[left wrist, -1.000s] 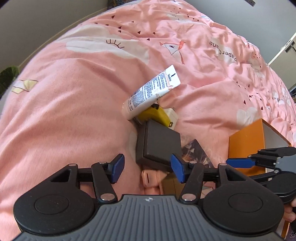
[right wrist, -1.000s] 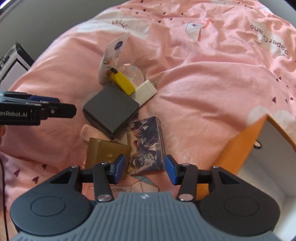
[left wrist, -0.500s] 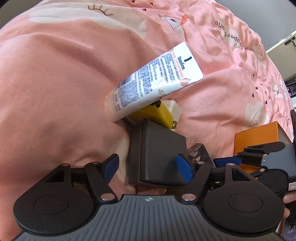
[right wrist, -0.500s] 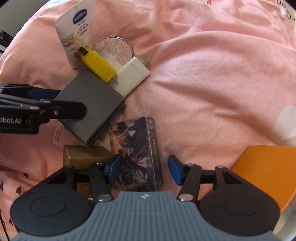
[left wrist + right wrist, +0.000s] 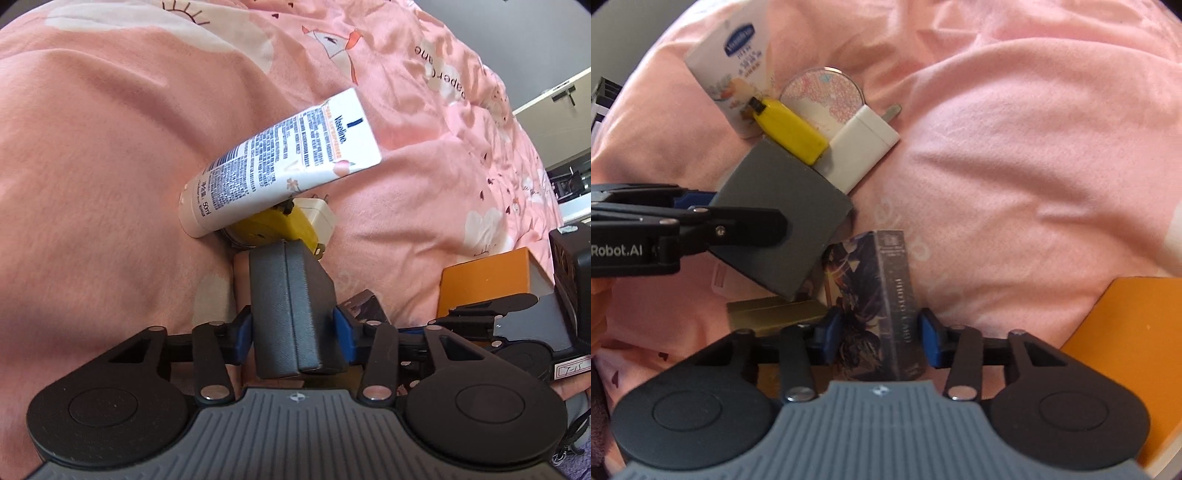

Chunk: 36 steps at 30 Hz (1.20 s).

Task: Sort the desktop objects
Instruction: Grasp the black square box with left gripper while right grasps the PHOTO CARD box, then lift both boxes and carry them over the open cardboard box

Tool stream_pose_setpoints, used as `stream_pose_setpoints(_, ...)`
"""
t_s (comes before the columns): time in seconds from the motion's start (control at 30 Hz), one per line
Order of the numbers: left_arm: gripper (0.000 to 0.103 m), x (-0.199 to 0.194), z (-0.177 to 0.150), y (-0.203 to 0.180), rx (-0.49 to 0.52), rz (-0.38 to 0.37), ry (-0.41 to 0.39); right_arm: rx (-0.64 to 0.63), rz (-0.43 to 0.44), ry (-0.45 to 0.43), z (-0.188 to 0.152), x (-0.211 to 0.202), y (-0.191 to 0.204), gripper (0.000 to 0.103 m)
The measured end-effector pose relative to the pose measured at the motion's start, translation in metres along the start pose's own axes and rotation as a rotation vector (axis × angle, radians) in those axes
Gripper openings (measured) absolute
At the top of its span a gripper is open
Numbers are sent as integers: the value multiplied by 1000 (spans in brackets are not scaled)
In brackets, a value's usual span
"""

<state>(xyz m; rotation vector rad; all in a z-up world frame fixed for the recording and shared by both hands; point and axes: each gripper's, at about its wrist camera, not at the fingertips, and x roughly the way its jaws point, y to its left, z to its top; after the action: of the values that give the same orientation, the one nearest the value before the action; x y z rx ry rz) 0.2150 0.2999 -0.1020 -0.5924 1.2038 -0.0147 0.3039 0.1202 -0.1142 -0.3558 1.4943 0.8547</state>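
A pile of small objects lies on a pink bedspread. My left gripper (image 5: pixel 293 338) is shut on a dark grey square case (image 5: pixel 291 306), its blue pads on both sides; it also shows in the right wrist view (image 5: pixel 783 218). My right gripper (image 5: pixel 877 338) straddles a dark illustrated card box (image 5: pixel 875 299), with the pads close to its sides and a small gap on the right. A white Vaseline tube (image 5: pixel 280 166), a yellow lighter (image 5: pixel 788 129), a white charger plug (image 5: pixel 862 146) and a round compact (image 5: pixel 823 92) lie beyond.
An orange box (image 5: pixel 1126 354) with a white inside stands at the right; it also shows in the left wrist view (image 5: pixel 487 284). A gold box (image 5: pixel 772 314) and a pink item (image 5: pixel 729 284) lie under the grey case. Pink bedding spreads all around.
Both grippers moved forward and down into the pile. The left jaws closed onto the grey case. The right jaws now straddle the card box.
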Motion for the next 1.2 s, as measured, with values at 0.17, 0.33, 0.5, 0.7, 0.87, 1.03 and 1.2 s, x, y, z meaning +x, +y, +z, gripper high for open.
stream_pose_setpoints(0.17, 41, -18, -10, -13, 31, 14, -62, -4, 50, -72, -14, -21, 3, 27)
stream_pose_setpoints(0.33, 40, -43, -24, -27, 61, 57, -140, 19, 45, -176, -32, -41, 13, 25)
stream_pose_setpoints(0.5, 40, -71, -40, -44, 81, 57, -226, 36, 21, -310, -54, -71, 16, 24)
stream_pose_setpoints(0.7, 40, -100, -56, -74, 123, 30, -292, 76, 58, -439, -76, -110, 8, 24)
stream_pose_setpoints(0.87, 40, -115, -70, -106, 168, -27, -324, 134, 111, -562, -111, -151, -1, 24)
stream_pose_setpoints(1.03, 39, -116, -80, -150, 253, -82, -326, 206, 81, -696, -157, -187, -17, 24)
stream_pose_setpoints(1.2, 39, -98, -90, -200, 360, -115, -307, 351, 52, -770, -199, -193, -47, 24)
